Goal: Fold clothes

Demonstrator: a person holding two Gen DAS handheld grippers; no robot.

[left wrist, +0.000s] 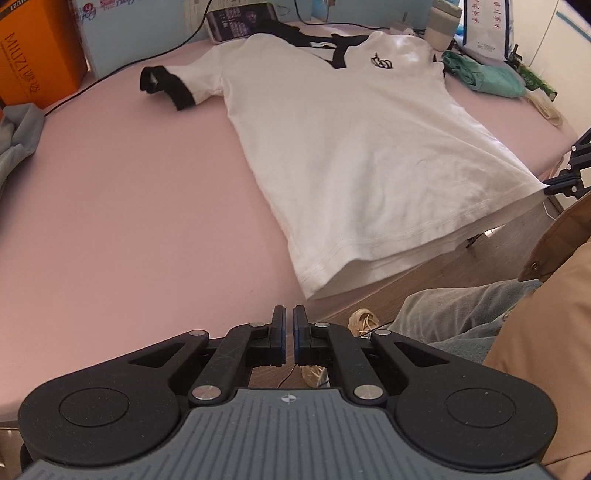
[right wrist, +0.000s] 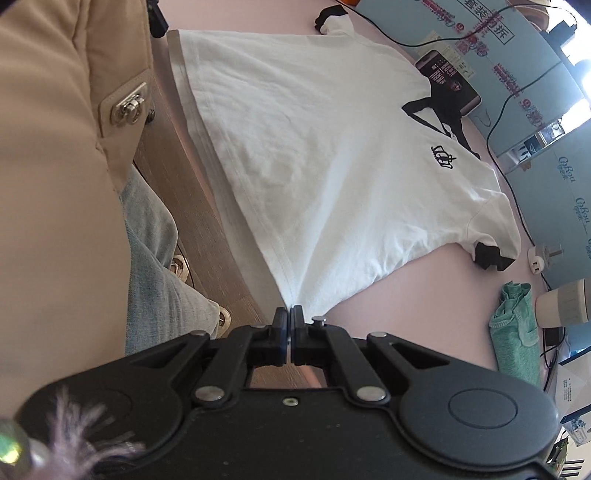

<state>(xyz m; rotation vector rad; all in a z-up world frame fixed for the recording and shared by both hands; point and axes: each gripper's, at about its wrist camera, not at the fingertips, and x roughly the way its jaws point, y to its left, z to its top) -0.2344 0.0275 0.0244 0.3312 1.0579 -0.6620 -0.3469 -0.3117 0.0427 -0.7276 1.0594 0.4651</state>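
Observation:
A white T-shirt (left wrist: 351, 147) with black sleeve cuffs and a black collar lies spread face up on the pink table (left wrist: 129, 203). Its hem runs along the front edge. My right gripper (right wrist: 289, 314) is shut on one hem corner of the T-shirt (right wrist: 332, 147), and the cloth pulls taut from that pinch. In the left wrist view, the right gripper (left wrist: 552, 188) shows at the far right edge, holding that corner. My left gripper (left wrist: 289, 314) is shut with nothing in it, over the table's front edge just short of the other hem corner.
An orange box (left wrist: 37, 48), a phone (left wrist: 240, 20), a cup (left wrist: 443, 26) and cables line the back. A green cloth (left wrist: 484, 75) lies at the back right, a grey cloth (left wrist: 18, 129) at the left. A person's beige jacket (right wrist: 55, 147) and jeans stand at the front edge.

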